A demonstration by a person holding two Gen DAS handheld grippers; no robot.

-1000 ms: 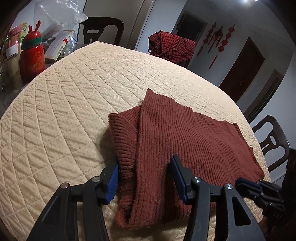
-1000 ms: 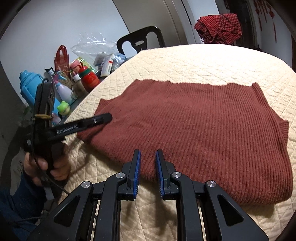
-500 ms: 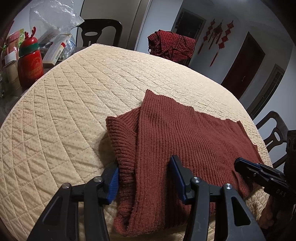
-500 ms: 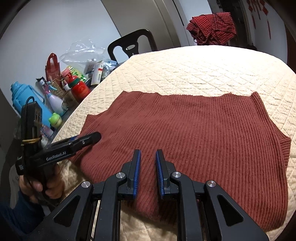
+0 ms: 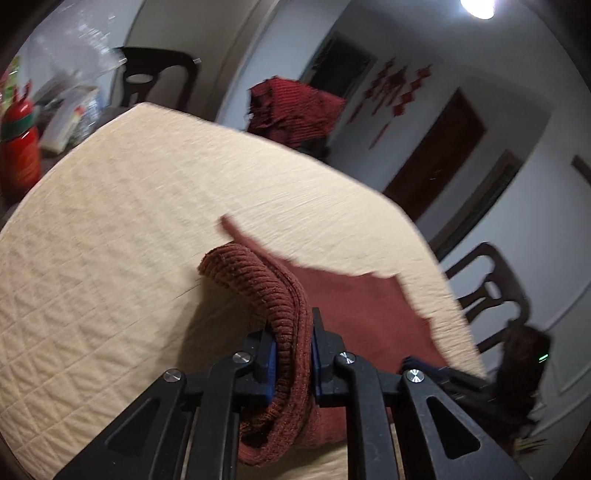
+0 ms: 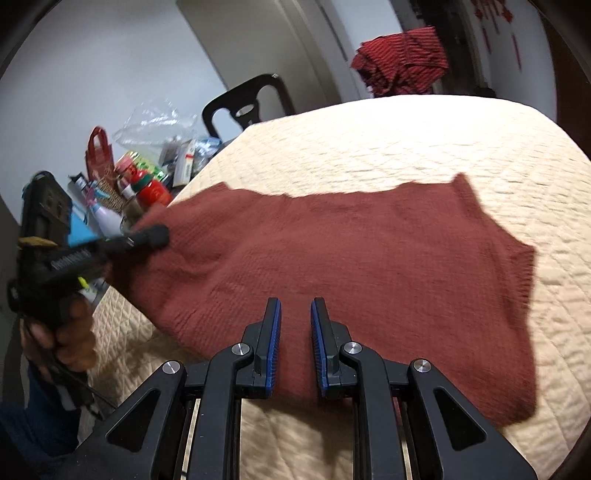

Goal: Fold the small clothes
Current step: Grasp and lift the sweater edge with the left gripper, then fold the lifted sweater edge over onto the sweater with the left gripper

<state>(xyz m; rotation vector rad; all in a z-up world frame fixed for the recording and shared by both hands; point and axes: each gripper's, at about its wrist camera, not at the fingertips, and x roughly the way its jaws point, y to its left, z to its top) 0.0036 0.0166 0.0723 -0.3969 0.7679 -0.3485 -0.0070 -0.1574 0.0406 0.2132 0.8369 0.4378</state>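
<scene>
Rust-red knit sweater [image 5: 291, 325] edge between left gripper [image 5: 293, 350] fingers [image 5: 266, 360].

Rust ribbed knit [image 6: 351, 266], corner lifted

Walls: I see pale grey, hung with red ornaments [image 5: 397, 86].
Light: one bright ceiling lamp [image 5: 476, 5].
Door: dark brown door [image 5: 436, 155] in the far wall.
Furniture: I see dark wooden chairs [image 5: 491, 284] round the desk [image 5: 110, 221], which has a quilted cream cover.
</scene>
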